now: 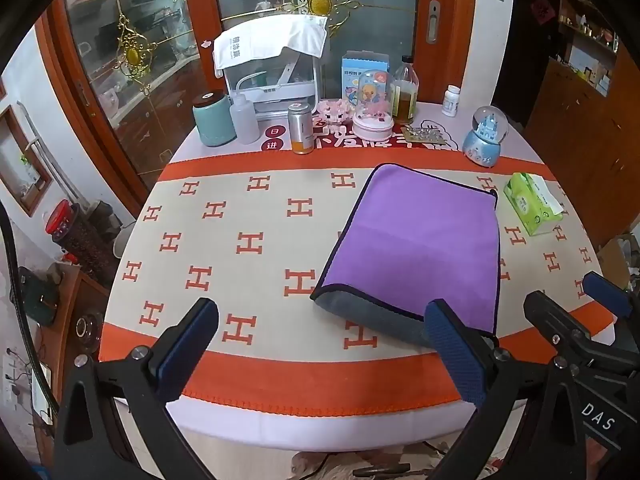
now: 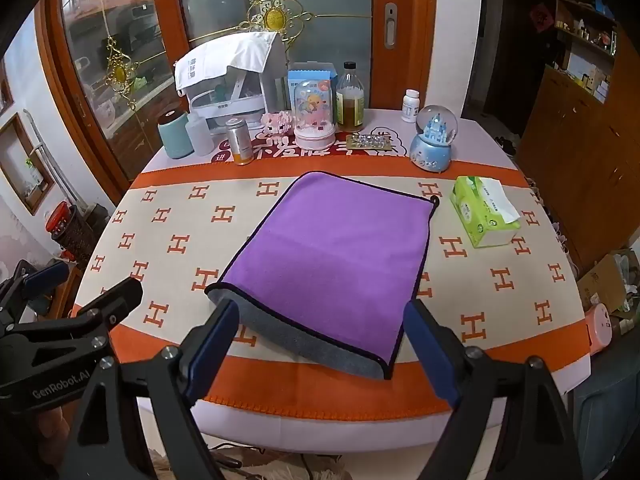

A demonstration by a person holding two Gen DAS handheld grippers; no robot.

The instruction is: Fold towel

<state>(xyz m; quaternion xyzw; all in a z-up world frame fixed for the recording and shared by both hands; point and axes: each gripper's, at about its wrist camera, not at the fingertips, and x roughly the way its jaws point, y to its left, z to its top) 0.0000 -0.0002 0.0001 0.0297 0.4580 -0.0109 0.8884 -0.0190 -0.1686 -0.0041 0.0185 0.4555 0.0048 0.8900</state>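
A purple towel (image 1: 420, 236) with a dark hem lies folded on the H-patterned tablecloth; its grey underside shows as a strip along the near edge (image 2: 316, 340). It also shows in the right wrist view (image 2: 340, 256). My left gripper (image 1: 324, 348) is open and empty, above the table's near edge, left of the towel's near edge. My right gripper (image 2: 324, 344) is open and empty, its fingers straddling the towel's near edge from above. The right gripper also shows in the left wrist view (image 1: 576, 308), the left one in the right wrist view (image 2: 84, 292).
A green tissue pack (image 2: 484, 212) lies right of the towel. Along the table's back stand a teal canister (image 2: 174, 134), a can (image 2: 239, 140), a white appliance (image 2: 232, 88), two snow globes (image 2: 434, 138), bottles and a blister pack. A glass-door cabinet stands behind.
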